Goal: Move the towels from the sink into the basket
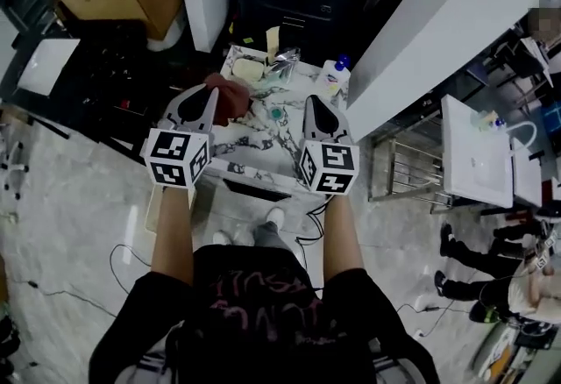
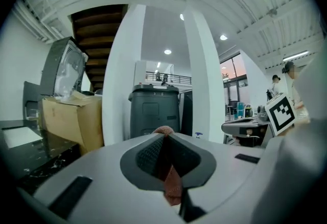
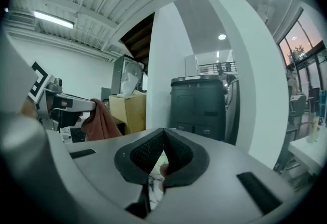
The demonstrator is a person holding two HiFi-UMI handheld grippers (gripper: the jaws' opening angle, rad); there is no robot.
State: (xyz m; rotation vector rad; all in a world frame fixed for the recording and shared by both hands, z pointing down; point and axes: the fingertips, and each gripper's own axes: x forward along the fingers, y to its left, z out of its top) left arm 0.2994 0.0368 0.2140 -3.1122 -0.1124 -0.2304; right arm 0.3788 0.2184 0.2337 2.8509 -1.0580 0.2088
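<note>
Above the left edge of the marble counter (image 1: 263, 150), the left gripper (image 1: 209, 95) is clamped on a rust-red towel (image 1: 231, 98), which hangs clear of the surface. Right gripper (image 1: 319, 103) over the right side: jaws together, nothing in them. Step judged: carry phase. No basket identified in any view, so next — find it, bring the towel over it, release.

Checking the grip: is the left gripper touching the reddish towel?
Touching. The left gripper view shows the left gripper clamped on the reddish towel, cloth pinched between its pads.
</note>
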